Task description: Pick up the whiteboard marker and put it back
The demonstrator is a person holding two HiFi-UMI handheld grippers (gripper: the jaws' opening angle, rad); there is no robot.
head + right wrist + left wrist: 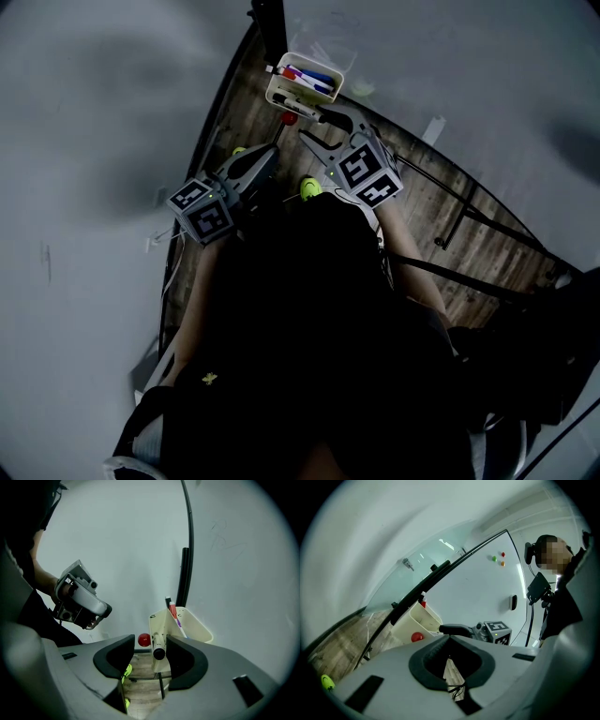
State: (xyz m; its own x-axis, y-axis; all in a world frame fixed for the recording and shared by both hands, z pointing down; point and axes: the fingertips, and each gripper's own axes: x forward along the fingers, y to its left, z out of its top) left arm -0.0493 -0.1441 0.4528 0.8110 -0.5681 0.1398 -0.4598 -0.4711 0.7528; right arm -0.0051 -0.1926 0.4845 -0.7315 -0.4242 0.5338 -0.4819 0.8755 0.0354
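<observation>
Cream plastic tray (277,91): 12 o'clock in head view.
Right gripper (151,641): fingers wide apart, clamping nothing.
White black-capped marker (158,646): far end at tray, cap between right fingers.
Left gripper (450,637): fingers closed together, empty.

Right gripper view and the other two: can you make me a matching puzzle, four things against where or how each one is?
1. left gripper
2. right gripper
3. red magnet
4. cream holder

A. jaws apart, a marker between them
B. on the whiteboard, beside the holder
C. jaws together, nothing held
D. holds coloured markers

Pairs: 1-C, 2-A, 3-B, 4-D
</observation>
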